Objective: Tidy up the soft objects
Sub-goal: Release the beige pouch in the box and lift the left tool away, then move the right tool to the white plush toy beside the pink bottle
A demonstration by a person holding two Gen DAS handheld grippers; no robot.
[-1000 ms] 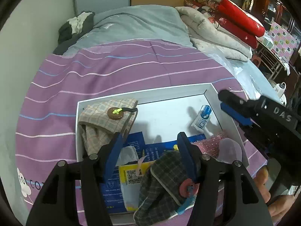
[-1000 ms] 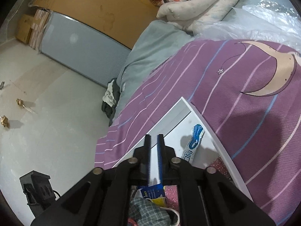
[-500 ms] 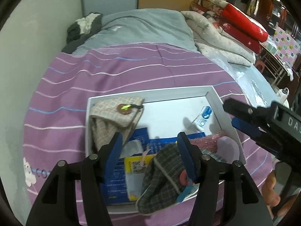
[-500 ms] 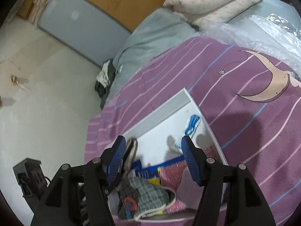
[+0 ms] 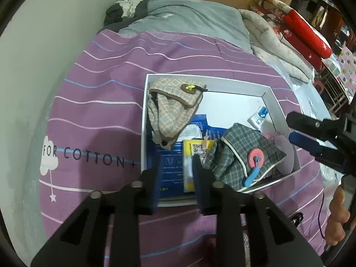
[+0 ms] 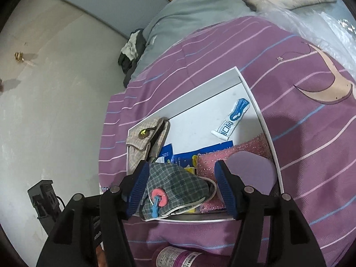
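Note:
A white tray [image 5: 207, 80] lies on the purple bedspread. It holds a beige plaid pouch [image 5: 173, 109] at its left, a green plaid pouch [image 5: 244, 151] with a pink button, a pink glittery cloth [image 6: 233, 155], a lilac round pad [image 6: 251, 173], a small tube [image 6: 231, 120] and blue and yellow packets [image 5: 171, 162]. My left gripper [image 5: 176, 178] hovers over the tray's near edge, its jaws closing with nothing gripped between them. My right gripper [image 6: 181, 189] stands open above the green plaid pouch [image 6: 175, 184], pads clear of it.
The purple striped bedspread [image 5: 100, 93] drops to the floor on the left. A grey quilt [image 5: 189, 15] and folded blankets [image 5: 300, 26] lie beyond. A bottle [image 6: 175, 255] lies near the bed's front edge. A hand [image 5: 338, 218] holds the right gripper.
The right gripper's jaws went from nearly shut to wide open, and it drew back above the tray. The left gripper shifted left and back, and its jaws narrowed.

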